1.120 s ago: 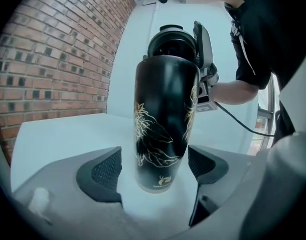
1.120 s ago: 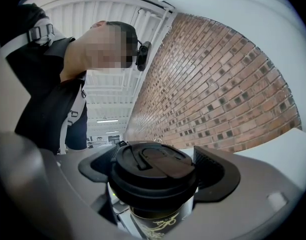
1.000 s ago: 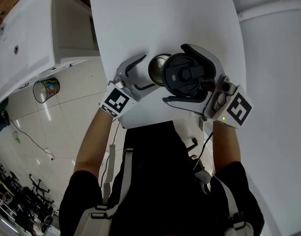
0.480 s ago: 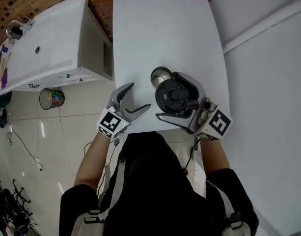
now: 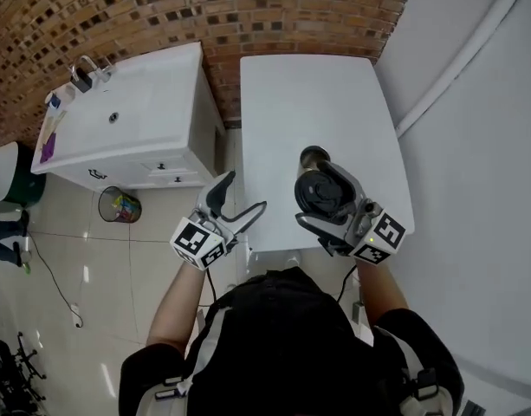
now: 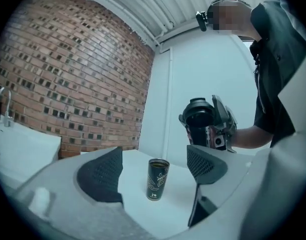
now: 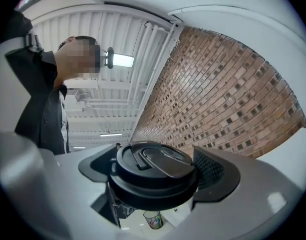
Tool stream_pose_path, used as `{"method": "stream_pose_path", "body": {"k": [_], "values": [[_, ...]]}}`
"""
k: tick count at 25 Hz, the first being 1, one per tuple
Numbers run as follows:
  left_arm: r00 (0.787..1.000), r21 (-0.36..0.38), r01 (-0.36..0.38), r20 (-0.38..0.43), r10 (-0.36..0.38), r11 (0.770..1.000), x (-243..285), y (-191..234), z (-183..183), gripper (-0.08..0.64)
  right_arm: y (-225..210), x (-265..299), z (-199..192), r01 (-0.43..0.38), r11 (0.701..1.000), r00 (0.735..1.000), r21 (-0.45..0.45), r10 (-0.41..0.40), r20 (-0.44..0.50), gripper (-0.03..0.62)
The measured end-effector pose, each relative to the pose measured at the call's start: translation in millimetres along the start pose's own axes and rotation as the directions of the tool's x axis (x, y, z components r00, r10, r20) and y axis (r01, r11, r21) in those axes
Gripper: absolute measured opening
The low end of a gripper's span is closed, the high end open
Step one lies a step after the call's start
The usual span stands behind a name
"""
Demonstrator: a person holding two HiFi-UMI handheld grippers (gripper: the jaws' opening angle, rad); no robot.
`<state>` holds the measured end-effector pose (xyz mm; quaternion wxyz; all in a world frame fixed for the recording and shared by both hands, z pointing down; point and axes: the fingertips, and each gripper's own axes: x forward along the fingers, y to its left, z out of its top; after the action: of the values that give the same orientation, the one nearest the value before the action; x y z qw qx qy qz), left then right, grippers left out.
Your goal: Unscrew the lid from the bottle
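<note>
Two parts of the job are showing apart: the lid (image 7: 153, 170) is sitting clamped between the fingers of the right gripper (image 5: 315, 193), held up in the air, while the bottle (image 6: 157, 179) is standing upright and open-mouthed on the white table (image 5: 317, 94), out beyond the fingertips of both tools. The unscrewing itself is looking finished, then; what is remaining, by my reading, is only putting the lid down somewhere. The left gripper (image 5: 246, 191) is hanging with its fingers spread wide and gripping nothing. In its own view the bottle is appearing in the gap, but well ahead of the pads and untouched. Out past the outer side of the left fingers a white washbasin unit (image 5: 126, 120) is standing against a brick wall (image 5: 204, 7), with a waste bin (image 5: 119, 204) on the floor beside it. Nothing is lying between either pair of fingers and the bottle, so nothing seems to be getting in the way.
</note>
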<state>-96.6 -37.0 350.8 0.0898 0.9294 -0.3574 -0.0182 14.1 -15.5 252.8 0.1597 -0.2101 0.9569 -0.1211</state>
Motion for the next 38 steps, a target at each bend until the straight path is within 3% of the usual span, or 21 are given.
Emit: {"method": "stream_pose_path", "body": {"k": [5,10,13,17,25,31,38], "values": [[0.999,0.058,0.005,0.042,-0.007,0.998,-78,6,41,0.413,42,29,-2,0.056,0.995,0.993,0.079,-0.064,0.102,0.477],[0.996,0.092,0.007,0.086,-0.015,0.996,-172,10,76,0.413,116,61,-14,0.090,0.995,0.986,0.045,-0.095,0.140,0.477],[0.994,0.091,0.019,0.102,-0.028,0.996,-215,12,81,0.413,152,72,-30,0.105,0.994,0.984,0.021,-0.107,0.143,0.477],[0.994,0.052,0.053,0.092,-0.058,0.997,-248,0,61,0.413,189,56,-60,0.154,0.987,0.982,0.050,-0.158,0.106,0.477],[0.984,0.041,0.123,0.122,-0.127,0.992,-244,-48,57,0.413,226,18,-50,0.200,0.980,0.977,-0.004,-0.199,0.071,0.477],[0.986,0.003,0.110,0.128,-0.109,0.994,-219,-79,50,0.413,230,-7,-35,0.153,0.988,0.986,-0.014,-0.151,0.064,0.477],[0.986,0.042,0.118,0.115,-0.122,0.992,-204,-111,69,0.411,219,-41,-15,0.158,0.987,0.987,-0.041,-0.157,0.028,0.477]]}}
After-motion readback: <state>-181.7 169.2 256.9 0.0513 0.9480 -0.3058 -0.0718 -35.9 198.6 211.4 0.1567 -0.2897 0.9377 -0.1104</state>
